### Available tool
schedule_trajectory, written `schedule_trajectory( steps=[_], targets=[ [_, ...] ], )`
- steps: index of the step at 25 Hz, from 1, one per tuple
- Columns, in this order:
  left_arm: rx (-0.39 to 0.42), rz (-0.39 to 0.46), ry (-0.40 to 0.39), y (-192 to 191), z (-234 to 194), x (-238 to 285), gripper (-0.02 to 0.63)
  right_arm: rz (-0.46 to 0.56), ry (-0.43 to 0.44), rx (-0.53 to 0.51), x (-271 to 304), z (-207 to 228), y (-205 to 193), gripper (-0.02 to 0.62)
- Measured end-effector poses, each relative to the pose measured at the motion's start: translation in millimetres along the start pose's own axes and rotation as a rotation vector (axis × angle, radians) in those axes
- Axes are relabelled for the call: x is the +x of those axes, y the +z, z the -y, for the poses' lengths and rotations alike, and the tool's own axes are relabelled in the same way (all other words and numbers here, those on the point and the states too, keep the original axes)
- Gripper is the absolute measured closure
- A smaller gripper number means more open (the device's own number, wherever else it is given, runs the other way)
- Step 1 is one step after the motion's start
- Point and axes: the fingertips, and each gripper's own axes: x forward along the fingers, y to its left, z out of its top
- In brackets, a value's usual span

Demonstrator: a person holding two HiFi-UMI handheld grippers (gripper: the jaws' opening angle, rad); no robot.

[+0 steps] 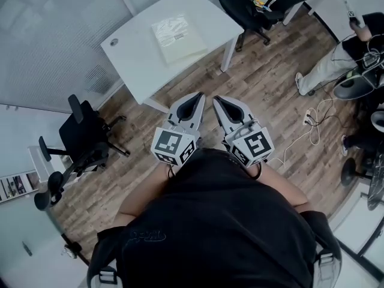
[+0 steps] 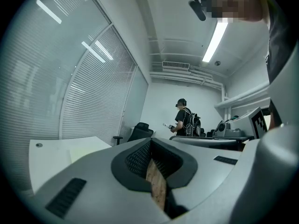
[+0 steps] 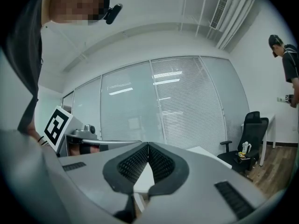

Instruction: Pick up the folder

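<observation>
The folder [image 1: 177, 37], a pale translucent sleeve with a small label, lies flat on the white table [image 1: 138, 59] ahead of me. My left gripper [image 1: 197, 98] and right gripper [image 1: 216, 100] are held side by side over the wooden floor, short of the table's near edge, both pointing roughly level toward it. Both are shut with nothing between the jaws. In the left gripper view the table top [image 2: 51, 155] shows low at the left beyond the shut jaws; the right gripper view catches a strip of table [image 3: 205, 152] behind its jaws.
A black office chair [image 1: 84, 138] stands at the left by the glass wall, another black chair [image 1: 264, 5] with small items on its seat beyond the table at the right. A seated person [image 1: 336, 62] and floor cables [image 1: 312, 128] are at the right. Another person [image 2: 183, 118] stands far off.
</observation>
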Motion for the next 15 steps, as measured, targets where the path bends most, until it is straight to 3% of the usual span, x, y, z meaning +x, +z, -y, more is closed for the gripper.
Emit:
schedule_trajectory(
  steps=[15],
  targets=[
    [0.009, 0.033, -0.003, 28, -123, -15, 0.594, 0.001, 0.001, -0.032, 122, -34, 4, 0.574]
  ],
)
